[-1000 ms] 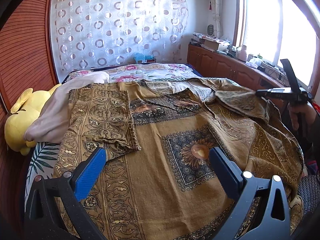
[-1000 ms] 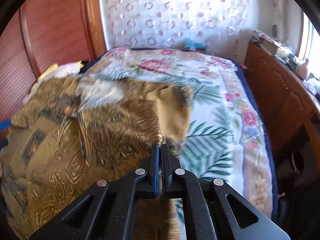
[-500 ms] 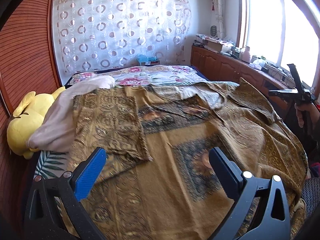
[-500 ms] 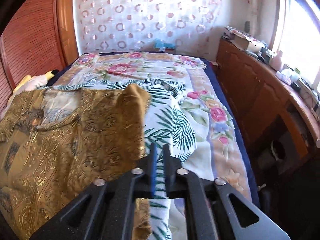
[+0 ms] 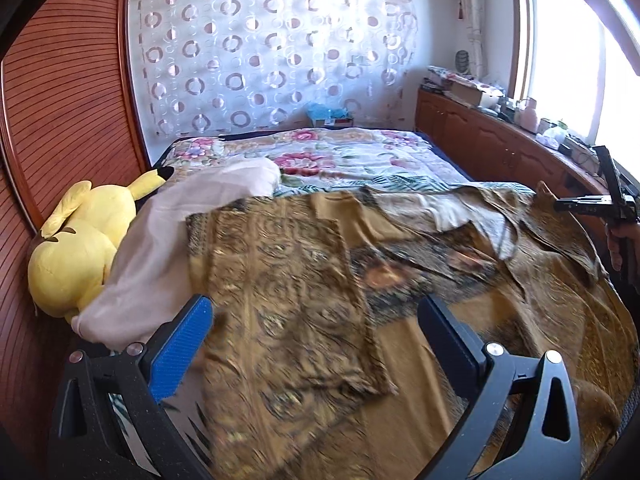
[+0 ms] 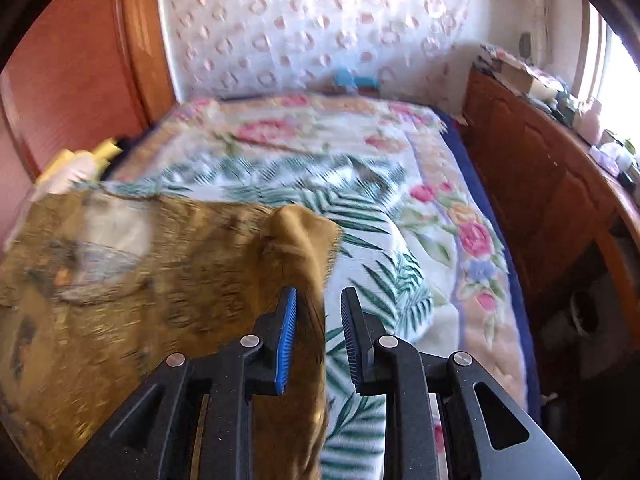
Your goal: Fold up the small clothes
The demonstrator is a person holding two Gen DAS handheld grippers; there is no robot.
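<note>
A gold-brown patterned garment (image 5: 320, 280) lies spread on the bed, its left side folded over onto the middle. My left gripper (image 5: 316, 340) hovers above its near part, jaws wide apart and holding nothing. At the far right of that view, a hand (image 5: 618, 244) holds my right gripper (image 5: 588, 204) by the garment's right edge. In the right wrist view the garment (image 6: 160, 280) fills the left half. My right gripper (image 6: 320, 336) has its jaws opening. The cloth's edge hangs loose in the gap beside the blue pad (image 6: 286, 340), and the pads do not press on it.
A yellow plush toy (image 5: 80, 248) and a pale cloth (image 5: 180, 232) lie at the bed's left side against the wooden wall. The floral bedspread (image 6: 400, 208) shows beyond and to the right of the garment. A cluttered wooden cabinet (image 6: 540, 200) runs along the right.
The right gripper was shut on the garment's edge and has parted its jaws; its view swung right over the bedspread. The garment's right side now lies spread out. The left gripper shifted left, still open.
</note>
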